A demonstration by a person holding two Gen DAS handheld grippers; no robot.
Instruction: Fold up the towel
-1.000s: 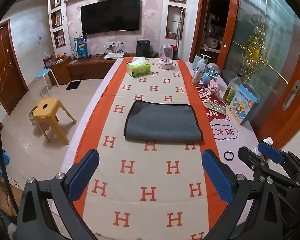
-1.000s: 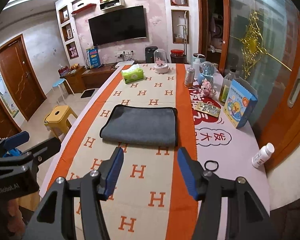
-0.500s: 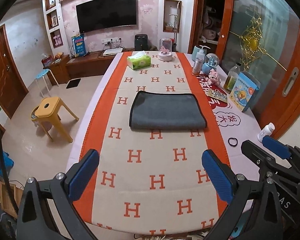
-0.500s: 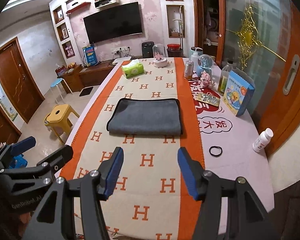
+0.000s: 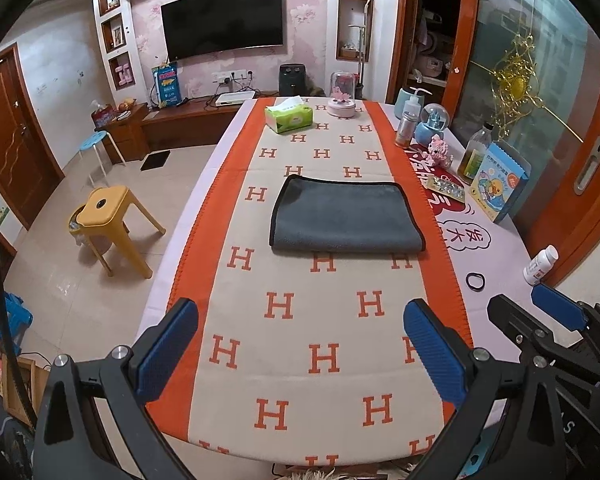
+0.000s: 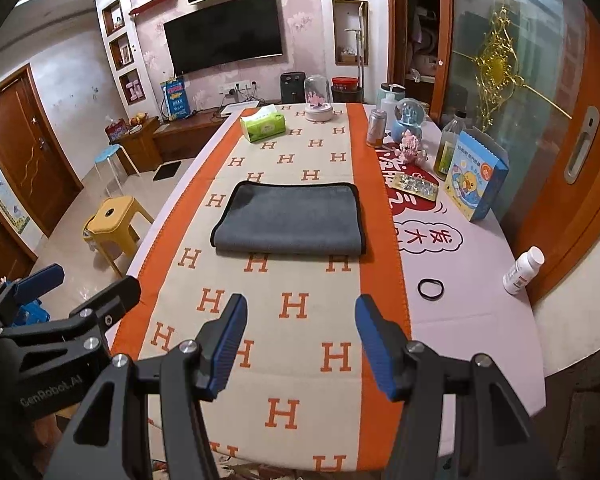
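One grey towel [image 5: 345,216] is seen folded flat at the middle of the table [image 5: 495,280], on the orange-edged runner [image 5: 323,320], its doubled fold turned to the near edge; the folding is judged done or nearly so. Two grippers are held back over the near edge, well apart from the towel, probably so it is left undisturbed. The left gripper [image 5: 300,344] is spread wide and empty; the right gripper [image 6: 300,340] is likewise released, grasping nothing. One hair band [image 6: 431,289] and one white bottle [image 6: 523,270] lie toward the right edge.

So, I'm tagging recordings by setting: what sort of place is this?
Most likely a home living and dining room: a wall TV, a dining table holding a towel and tissue box, and a stool.
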